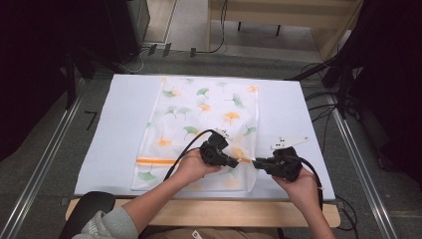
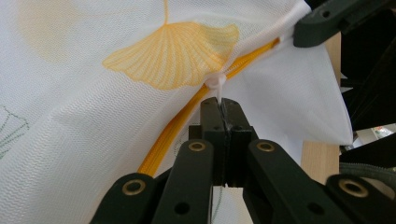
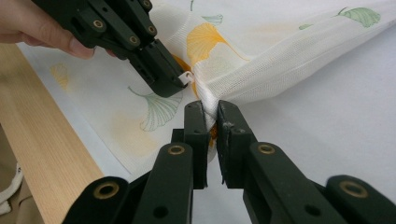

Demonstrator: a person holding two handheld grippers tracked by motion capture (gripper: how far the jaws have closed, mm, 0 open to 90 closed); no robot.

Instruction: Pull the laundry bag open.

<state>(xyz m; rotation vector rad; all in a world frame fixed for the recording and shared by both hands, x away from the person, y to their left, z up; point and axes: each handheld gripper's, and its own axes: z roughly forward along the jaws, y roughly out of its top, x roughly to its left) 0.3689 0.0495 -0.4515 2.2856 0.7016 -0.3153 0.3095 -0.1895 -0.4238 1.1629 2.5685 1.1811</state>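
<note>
A white mesh bag printed with green and orange leaves lies flat on the white worktop, its orange zipper running along the end nearest the person. Toward the bag's right side, the left claw is clamped tight on the small white zipper pull, its jaws pressed together around the tab. Just beside it, at the bag's near right corner, the right claw pinches a bunched fold of the mesh between narrowly set jaws, lifting that corner off the worktop. The two claws sit tip to tip, nearly touching.
</note>
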